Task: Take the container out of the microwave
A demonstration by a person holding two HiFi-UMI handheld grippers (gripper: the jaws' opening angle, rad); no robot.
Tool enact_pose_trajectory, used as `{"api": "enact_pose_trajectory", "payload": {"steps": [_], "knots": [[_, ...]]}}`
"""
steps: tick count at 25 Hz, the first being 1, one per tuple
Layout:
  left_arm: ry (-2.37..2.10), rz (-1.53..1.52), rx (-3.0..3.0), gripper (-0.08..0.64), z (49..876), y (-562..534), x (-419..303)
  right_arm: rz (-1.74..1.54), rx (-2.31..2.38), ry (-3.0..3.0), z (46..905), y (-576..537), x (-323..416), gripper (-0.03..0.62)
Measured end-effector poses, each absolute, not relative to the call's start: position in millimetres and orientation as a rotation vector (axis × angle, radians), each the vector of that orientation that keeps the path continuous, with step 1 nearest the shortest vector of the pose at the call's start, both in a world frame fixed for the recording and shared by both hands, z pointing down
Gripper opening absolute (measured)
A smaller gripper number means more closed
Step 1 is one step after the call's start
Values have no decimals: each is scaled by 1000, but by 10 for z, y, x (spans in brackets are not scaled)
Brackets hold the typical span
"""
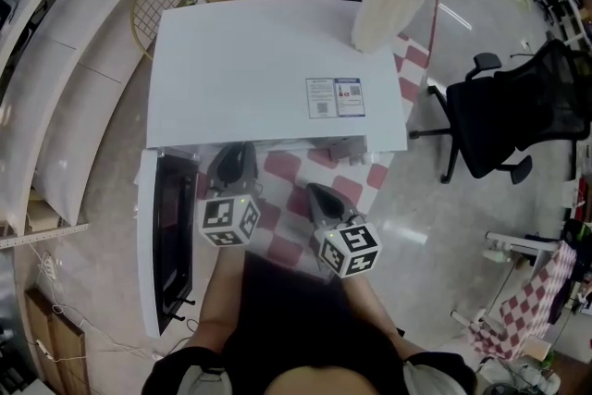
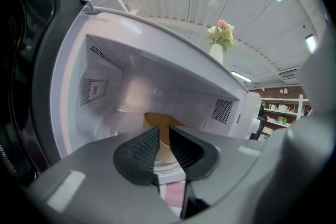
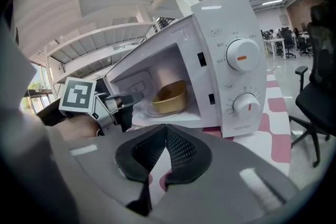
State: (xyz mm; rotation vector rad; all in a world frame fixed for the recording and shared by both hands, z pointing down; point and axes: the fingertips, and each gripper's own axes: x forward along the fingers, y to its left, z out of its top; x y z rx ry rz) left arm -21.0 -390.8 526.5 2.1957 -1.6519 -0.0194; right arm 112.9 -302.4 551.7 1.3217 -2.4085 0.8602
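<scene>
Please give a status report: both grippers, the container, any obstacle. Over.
Left gripper jaws slightly apart, empty, at microwave opening. Right gripper jaws shut, empty. Yellow container inside microwave, untouched. Door open, nothing in way.

Head view first: the microwave (image 1: 277, 69) shows only its white top, so everything inside is out of sight. The label (image 1: 335, 97) up there is too small to read. Over to the left gripper view, where the left gripper (image 2: 164, 129) sits right in front of the container (image 2: 160, 119); its jaws cover the lower part and only a tan strip shows. In the right gripper view the chair (image 3: 317, 97) runs off the right edge, and the print by the dials (image 3: 242, 56) is too fine to read.
</scene>
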Motion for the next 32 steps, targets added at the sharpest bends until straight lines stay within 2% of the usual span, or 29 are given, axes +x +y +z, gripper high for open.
{"api": "enact_pose_trajectory", "payload": {"steps": [7,32], "knots": [[-1628,-73,2130,118,5347,-4074,-211,877,1308,-2407,5531,-3065,1097,2],[-1579,-58,2021,163,5560,-4545,-169,902,1326,-2408,5582,-3219,1129,2]]}}
